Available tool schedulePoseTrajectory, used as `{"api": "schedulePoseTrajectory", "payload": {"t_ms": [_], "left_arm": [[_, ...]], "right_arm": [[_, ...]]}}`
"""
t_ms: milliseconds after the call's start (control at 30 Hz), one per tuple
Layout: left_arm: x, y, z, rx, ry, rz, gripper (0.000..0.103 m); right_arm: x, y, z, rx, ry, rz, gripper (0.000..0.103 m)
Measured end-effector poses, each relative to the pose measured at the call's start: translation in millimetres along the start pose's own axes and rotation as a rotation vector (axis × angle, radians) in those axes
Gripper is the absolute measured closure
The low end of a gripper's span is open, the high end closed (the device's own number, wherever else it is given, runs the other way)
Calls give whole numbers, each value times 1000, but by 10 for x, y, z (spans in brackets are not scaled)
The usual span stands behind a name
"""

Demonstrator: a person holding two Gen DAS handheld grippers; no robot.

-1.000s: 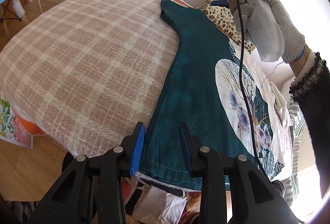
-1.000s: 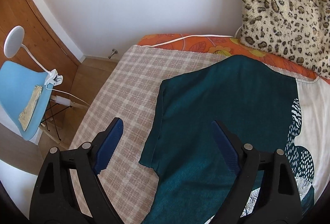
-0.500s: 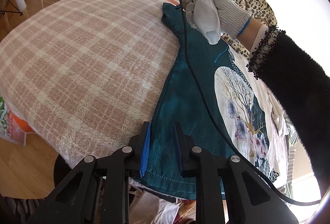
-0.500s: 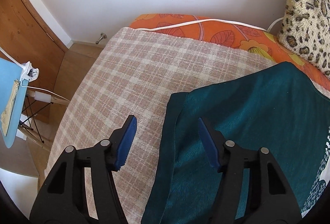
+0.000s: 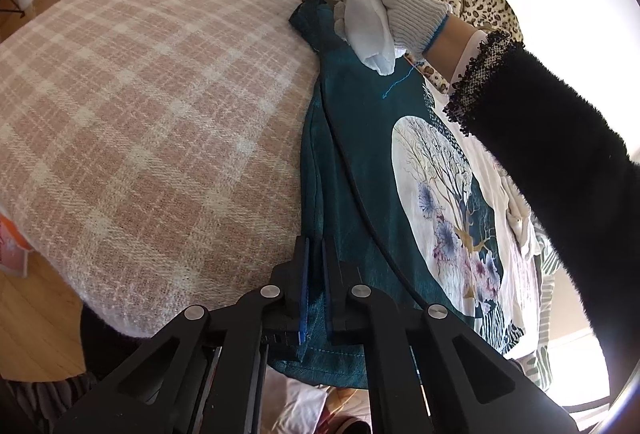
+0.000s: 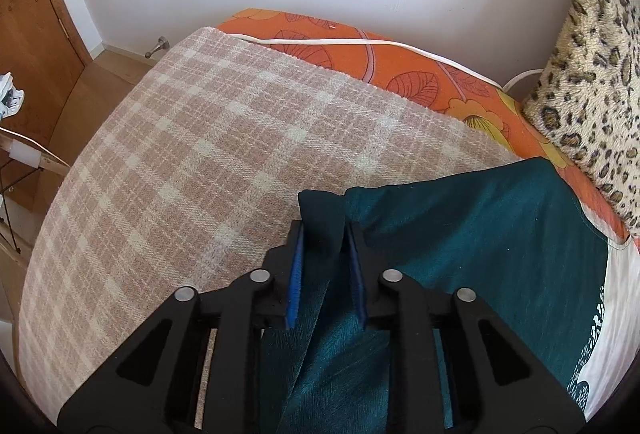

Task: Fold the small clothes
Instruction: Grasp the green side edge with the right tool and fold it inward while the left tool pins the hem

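A teal shirt lay flat on a plaid blanket, its near edge pinched at the hem by the left gripper and at the sleeve by the right gripper; lifting both together would likely fold it evenly.

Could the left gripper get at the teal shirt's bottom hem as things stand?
Probably yes: the left gripper already sits at the teal shirt hem, jaws nearly closed on a fold. Nothing blocks it.
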State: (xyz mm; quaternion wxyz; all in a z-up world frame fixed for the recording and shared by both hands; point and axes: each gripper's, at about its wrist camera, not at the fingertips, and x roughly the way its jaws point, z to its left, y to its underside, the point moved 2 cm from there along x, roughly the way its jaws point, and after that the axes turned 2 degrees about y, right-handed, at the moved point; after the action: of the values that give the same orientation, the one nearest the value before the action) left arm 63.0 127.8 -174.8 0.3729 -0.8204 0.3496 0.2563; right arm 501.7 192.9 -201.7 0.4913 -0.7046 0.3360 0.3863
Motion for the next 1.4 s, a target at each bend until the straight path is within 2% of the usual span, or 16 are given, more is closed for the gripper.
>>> {"api": "schedulePoseTrajectory", "payload": {"t_ms": [67,367,767,967,1200,1400], "left_arm": [[-8,-1,1,5,-4,-1,99],[6,35,-75,14,18,10,100],[135,76,-328,69,52,50,101],[160,93,-401,88,69,68,101],[189,124,-554,126,97,88,101],[176,137,-691,163,129,90,102]], "right_arm": [[-31,1,-91,36,-26,5,97],[-415,-9,-500,73,-34,-81,98],[-547,76,-1083,120,-29,-107,99],[-634,79,-1274,144,-79,-116,99],[-763,141,-1442,149,-85,-127,99],[-872,228,-1771,190,-67,-131,99]]}}
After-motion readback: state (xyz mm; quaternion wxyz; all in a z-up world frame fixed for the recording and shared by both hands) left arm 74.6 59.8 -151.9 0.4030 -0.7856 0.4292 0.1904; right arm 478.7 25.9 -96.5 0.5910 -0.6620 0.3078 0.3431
